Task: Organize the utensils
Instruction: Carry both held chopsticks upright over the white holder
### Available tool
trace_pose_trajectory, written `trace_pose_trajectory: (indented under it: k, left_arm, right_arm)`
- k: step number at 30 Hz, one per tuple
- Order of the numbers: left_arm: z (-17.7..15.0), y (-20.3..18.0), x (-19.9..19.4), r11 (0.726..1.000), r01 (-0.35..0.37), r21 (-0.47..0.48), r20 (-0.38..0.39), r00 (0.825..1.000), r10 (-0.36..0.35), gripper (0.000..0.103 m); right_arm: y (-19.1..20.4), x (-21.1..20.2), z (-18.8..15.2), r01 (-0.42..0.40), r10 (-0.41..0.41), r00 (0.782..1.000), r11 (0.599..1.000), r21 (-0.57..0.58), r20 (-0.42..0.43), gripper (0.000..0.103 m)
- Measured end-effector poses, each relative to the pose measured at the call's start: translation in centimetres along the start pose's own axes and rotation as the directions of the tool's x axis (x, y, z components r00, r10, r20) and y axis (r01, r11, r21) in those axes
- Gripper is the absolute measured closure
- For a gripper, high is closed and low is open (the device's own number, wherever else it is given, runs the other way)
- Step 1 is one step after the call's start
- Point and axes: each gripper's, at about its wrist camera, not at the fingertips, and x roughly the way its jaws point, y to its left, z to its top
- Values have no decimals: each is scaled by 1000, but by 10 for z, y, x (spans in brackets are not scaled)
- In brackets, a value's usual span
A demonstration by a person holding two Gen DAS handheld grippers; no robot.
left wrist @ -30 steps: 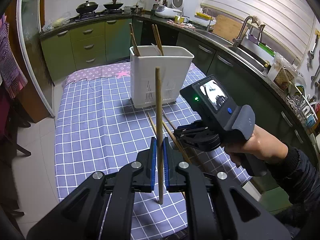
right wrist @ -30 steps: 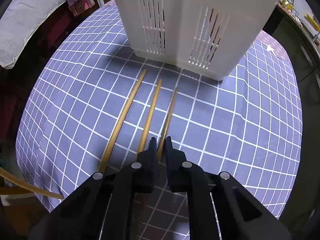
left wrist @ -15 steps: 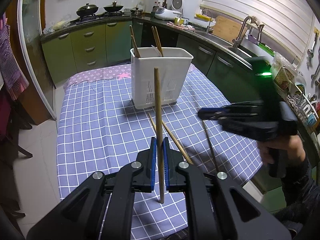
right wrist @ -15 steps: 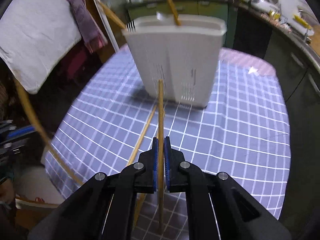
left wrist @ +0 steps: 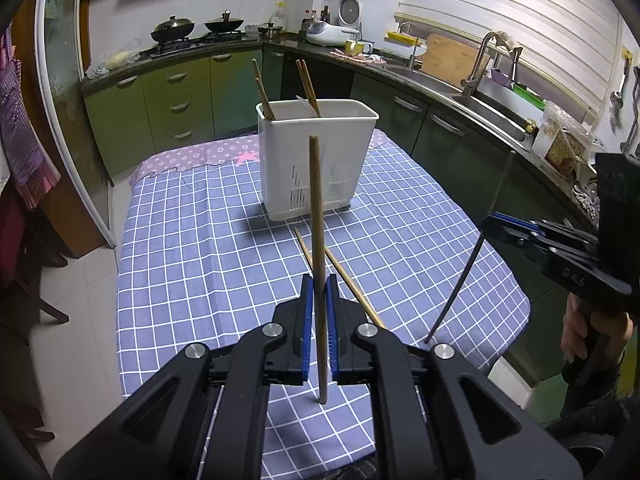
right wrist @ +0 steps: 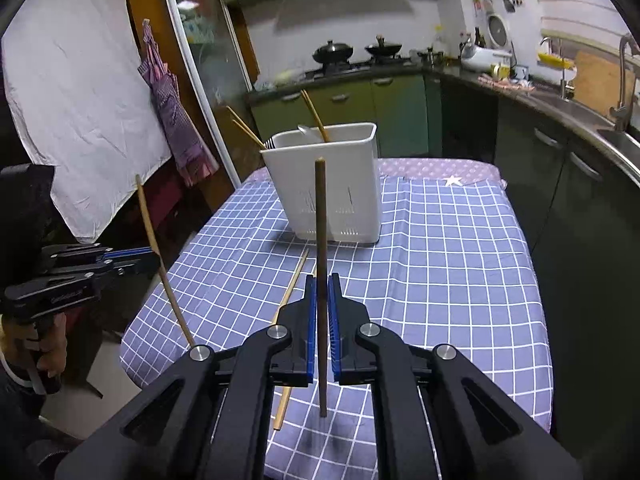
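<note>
Both grippers — left gripper (left wrist: 319,316), right gripper (right wrist: 321,312) — clamped on one upright chopstick (left wrist: 316,216) each; a thin pinch may let either swivel and miss the white holder (left wrist: 318,160) at centre frame.

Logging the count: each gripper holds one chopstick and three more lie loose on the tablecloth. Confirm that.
Wrong count: two chopsticks lie loose on the tablecloth, not three, as the left wrist view shows. Each gripper, left and right, does hold one chopstick.

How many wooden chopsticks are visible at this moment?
8: one in the left gripper, one in the right gripper, two lying on the checked tablecloth, four standing in the white slotted holder; more may be hidden inside.
</note>
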Motion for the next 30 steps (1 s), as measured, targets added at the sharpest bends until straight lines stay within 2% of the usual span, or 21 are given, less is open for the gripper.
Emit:
trace_pose_trajectory:
  k: [30]
  left_arm:
    - [1, -1, -5, 1000, 28, 3, 32, 999, -28, 96]
  right_arm:
    - [11, 1, 4, -19, 19, 1000, 1000, -21, 19, 96]
